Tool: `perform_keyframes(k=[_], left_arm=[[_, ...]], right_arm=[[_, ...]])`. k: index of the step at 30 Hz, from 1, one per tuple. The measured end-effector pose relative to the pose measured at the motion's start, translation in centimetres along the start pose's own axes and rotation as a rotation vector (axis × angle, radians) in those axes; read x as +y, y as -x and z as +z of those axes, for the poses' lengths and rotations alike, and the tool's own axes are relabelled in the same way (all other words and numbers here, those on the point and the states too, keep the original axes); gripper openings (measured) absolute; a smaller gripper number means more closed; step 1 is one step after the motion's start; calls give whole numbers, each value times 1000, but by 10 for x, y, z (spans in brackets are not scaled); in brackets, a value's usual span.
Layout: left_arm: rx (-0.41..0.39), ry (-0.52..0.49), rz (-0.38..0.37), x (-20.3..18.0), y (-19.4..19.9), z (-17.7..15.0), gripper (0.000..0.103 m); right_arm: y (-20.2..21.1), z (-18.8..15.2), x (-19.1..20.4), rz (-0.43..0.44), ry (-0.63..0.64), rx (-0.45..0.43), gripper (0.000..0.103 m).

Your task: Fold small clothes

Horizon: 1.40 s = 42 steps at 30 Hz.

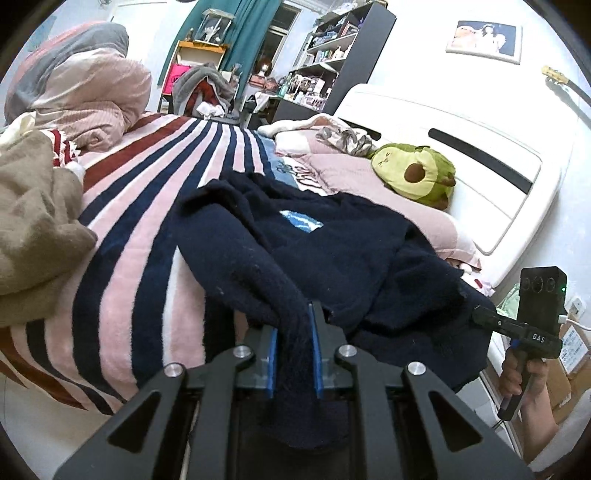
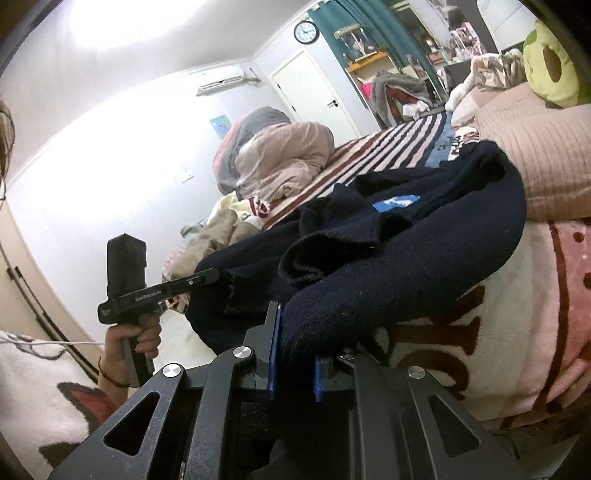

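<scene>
Left tongs [image 1: 293,325]: blue pads pressed together on a fold of the navy sweater [image 1: 332,251], dark knit filling the gap between them and trailing back toward the camera. Same tongs seen from the right wrist view [image 2: 216,275]: thin black fingers run into the sweater's edge, held by the person's left hand [image 2: 133,343] on the grip.

Right tongs [image 2: 295,350]: pads pinching another thick part of the navy sweater, cloth bulging out above the pads. From the left wrist view the right tongs [image 1: 476,314] reach into the sweater's right-hand edge; the right hand [image 1: 517,376] wraps the handle below.

Sweater: mostly lying on the bed, its near edge raised at the two grip points. A light blue patch [image 1: 301,221] shows on the upper surface. The far portion rests against the pink pillow [image 1: 369,177].

Bed surface: striped blanket [image 1: 147,206] in pink, navy and dark red, under and left of the sweater. A tan garment [image 1: 37,221] lies crumpled at the left, apart from the sweater. A bundled pink-and-grey duvet [image 1: 81,85] sits at the far left end.

On the pillow: green avocado plush [image 1: 417,173], near the white headboard [image 1: 461,147].

Background: dark shelving unit [image 1: 340,48] with small items, teal curtain [image 1: 240,29], wall clock [image 2: 306,32].
</scene>
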<state>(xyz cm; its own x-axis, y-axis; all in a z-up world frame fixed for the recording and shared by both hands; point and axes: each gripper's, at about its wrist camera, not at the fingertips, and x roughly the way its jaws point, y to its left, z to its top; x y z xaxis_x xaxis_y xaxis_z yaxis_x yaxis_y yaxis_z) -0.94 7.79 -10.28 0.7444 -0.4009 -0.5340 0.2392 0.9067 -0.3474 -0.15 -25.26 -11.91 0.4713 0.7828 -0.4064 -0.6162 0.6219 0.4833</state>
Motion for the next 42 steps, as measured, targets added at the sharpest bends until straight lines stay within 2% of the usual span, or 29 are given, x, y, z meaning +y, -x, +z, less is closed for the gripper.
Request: perform_keyframes(k=[13,22,26,29,34,38,42], left_arm=[[-82,-61,-61,-30,59,-4,12],[-195,-134,-97,-60,119,-6,12],[-257,-162,-143,-71,147,-3,12],[-294,-155,-159,-70,158,4,12],[-319,-89,-79,-48,149,21,12],[-300,-51,-4,-22,116,44,12],[-272,-33,45,-6,75,65,12]], right_arm=[[31,4,33,92,43,-84,8],[58,4,80,169,153,-132,8],[70,8,99,219,198,-163,8],[76,14,108,219,227,-180,8],[77,29,90,161,188,-213,8],[66,46,63,78,147,-230,8],[47,66,28,20,93,-211,8]])
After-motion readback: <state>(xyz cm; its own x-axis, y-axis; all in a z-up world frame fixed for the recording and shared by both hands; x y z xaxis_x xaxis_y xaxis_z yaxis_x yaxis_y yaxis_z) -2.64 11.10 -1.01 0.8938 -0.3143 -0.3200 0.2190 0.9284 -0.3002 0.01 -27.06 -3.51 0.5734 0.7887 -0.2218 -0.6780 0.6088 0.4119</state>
